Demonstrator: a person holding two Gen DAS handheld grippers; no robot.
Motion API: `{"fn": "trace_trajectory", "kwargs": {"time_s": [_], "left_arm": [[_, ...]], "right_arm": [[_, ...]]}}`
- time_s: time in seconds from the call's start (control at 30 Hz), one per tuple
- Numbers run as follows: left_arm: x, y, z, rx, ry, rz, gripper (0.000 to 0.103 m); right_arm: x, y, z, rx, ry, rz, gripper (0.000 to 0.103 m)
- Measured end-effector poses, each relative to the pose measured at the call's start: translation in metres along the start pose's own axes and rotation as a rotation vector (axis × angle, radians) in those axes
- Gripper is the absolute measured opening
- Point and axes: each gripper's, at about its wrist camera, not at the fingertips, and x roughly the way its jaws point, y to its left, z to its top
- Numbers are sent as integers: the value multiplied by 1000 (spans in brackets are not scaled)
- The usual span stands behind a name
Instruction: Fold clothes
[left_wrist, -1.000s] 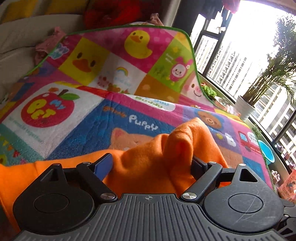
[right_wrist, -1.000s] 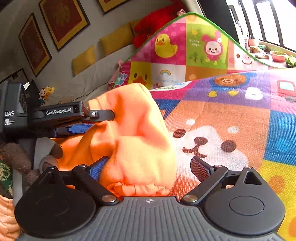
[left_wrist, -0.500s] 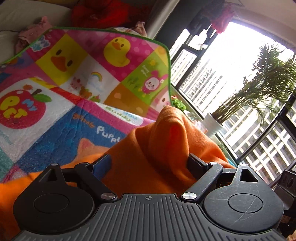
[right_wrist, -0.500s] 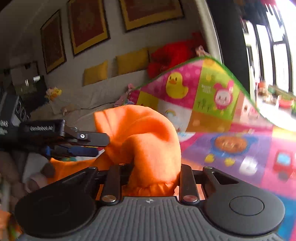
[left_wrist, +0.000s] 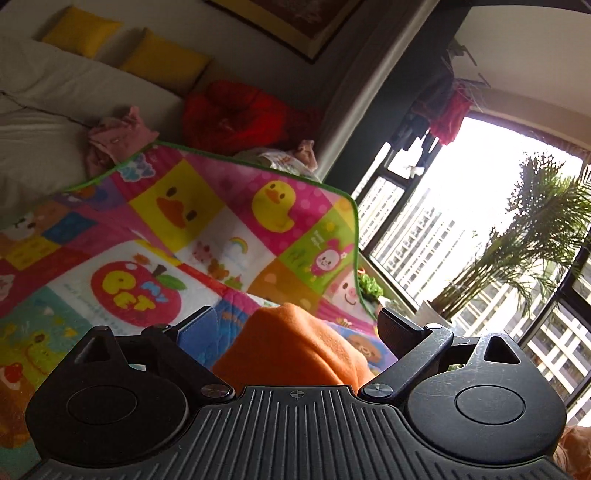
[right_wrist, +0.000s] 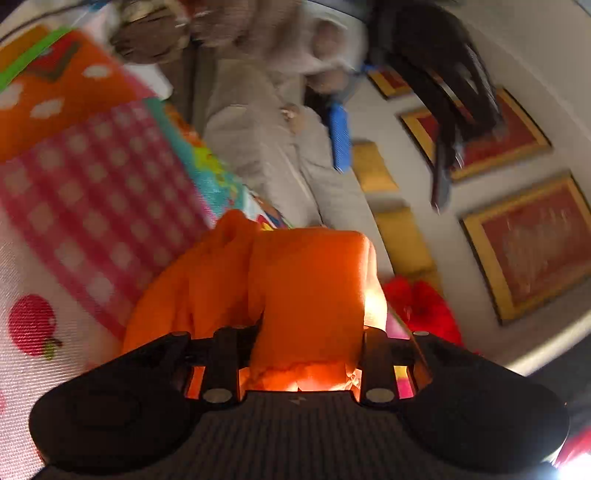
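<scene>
The left gripper (left_wrist: 295, 325) stands spread wide, and a hump of the orange garment (left_wrist: 295, 347) rises between its fingers without either pad touching it. The right gripper (right_wrist: 299, 343) is pinched on a cuffed end of the same orange garment (right_wrist: 306, 288), lifted over the colourful cartoon play mat (left_wrist: 184, 229). Behind sit a beige sofa (left_wrist: 44, 122) and yellow cushions (left_wrist: 162, 62).

— Where's the garment?

— A fold of it (left_wrist: 295, 343) sits between my left gripper's (left_wrist: 295, 325) spread fingers, touching neither. The play mat (left_wrist: 155, 236) lies beyond, its far edge against the sofa (left_wrist: 55, 110).

— And your right side?

— My right gripper (right_wrist: 299, 332) has the cloth bunched between its fingers, mat to the left.
</scene>
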Motion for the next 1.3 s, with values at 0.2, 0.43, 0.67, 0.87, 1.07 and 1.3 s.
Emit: {"fn": "trace_trajectory", "kwargs": {"time_s": [0.2, 0.43, 0.67, 0.87, 1.07, 1.3], "left_arm": [[18, 23, -29, -27, 74, 68, 98], [41, 48, -61, -48, 147, 151, 98], [39, 44, -63, -7, 153, 177, 98], [37, 49, -70, 12, 188, 227, 98], [27, 55, -73, -12, 179, 230, 98], [-24, 28, -54, -27, 11, 103, 97]], "right_arm": [[-17, -13, -6, 100, 13, 124, 58], [-66, -99, -47, 577, -49, 260, 90], [-20, -140, -93, 989, 16, 304, 103], [57, -77, -98, 943, 259, 288, 103], [46, -64, -95, 1031, 265, 245, 103], [37, -60, -90, 1024, 273, 217, 103]]}}
